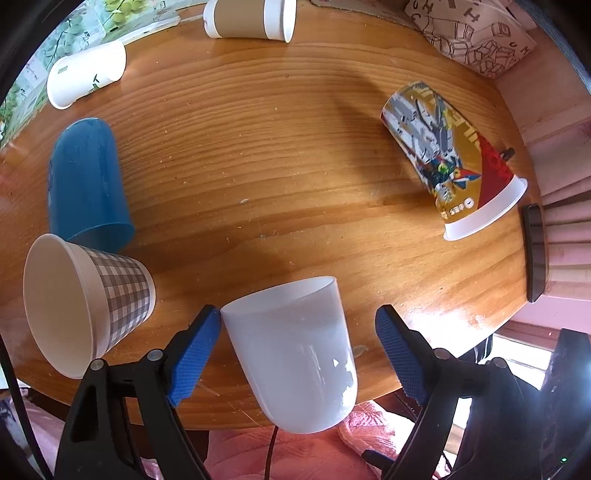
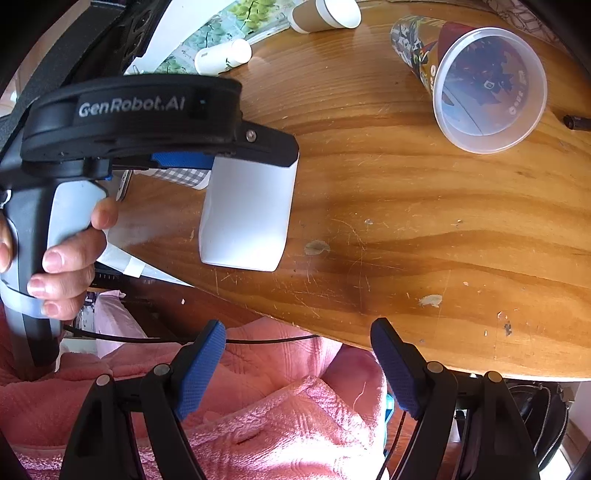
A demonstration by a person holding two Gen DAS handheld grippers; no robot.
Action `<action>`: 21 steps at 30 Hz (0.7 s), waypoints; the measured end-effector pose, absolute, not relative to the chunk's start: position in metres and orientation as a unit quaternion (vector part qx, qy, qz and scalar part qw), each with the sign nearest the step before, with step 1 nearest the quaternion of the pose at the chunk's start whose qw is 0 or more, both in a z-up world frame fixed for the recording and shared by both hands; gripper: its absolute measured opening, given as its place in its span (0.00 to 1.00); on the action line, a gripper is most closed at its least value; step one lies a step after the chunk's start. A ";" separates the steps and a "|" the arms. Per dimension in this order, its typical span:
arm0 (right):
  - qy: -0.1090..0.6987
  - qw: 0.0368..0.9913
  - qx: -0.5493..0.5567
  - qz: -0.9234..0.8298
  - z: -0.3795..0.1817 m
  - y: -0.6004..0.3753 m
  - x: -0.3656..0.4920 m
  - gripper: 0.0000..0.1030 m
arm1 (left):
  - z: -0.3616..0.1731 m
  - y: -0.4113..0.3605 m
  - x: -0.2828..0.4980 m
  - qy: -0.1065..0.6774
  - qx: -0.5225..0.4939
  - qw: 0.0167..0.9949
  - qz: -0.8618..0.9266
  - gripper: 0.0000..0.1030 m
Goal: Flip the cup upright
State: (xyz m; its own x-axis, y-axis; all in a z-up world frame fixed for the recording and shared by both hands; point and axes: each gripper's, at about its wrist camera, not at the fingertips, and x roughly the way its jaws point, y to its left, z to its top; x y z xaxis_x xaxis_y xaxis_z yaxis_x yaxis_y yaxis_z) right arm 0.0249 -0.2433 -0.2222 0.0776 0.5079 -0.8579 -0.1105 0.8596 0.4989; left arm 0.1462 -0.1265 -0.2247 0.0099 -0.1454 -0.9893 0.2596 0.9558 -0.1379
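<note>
A white plastic cup (image 1: 295,362) lies on its side at the near edge of the round wooden table (image 1: 280,155), mouth pointing away from the left wrist camera. My left gripper (image 1: 298,328) is open around it; the left pad touches the cup near its rim, the right pad stands apart. In the right wrist view the same cup (image 2: 247,214) sits under the left gripper's body (image 2: 129,114). My right gripper (image 2: 297,341) is open and empty, off the table's near edge above pink fabric.
More cups lie on their sides: a checked paper cup (image 1: 88,299), a blue cup (image 1: 86,181), a white paper cup (image 1: 86,74), a brown-sleeved cup (image 1: 251,18) and a printed clear cup (image 1: 450,158). A patterned cloth (image 1: 469,33) lies at the far right.
</note>
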 end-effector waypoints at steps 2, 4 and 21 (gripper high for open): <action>0.643 0.719 0.155 0.215 -0.221 -0.248 0.025 0.79 | -0.228 -0.127 0.145 0.691 0.045 0.707 -0.140 0.81; 0.642 0.720 0.154 0.214 -0.221 -0.248 0.024 0.79 | -0.231 -0.127 0.145 0.695 0.047 0.705 -0.138 0.80; 0.636 0.732 0.153 0.191 -0.213 -0.243 0.021 0.79 | -0.237 -0.119 0.155 0.676 0.005 0.719 -0.162 0.71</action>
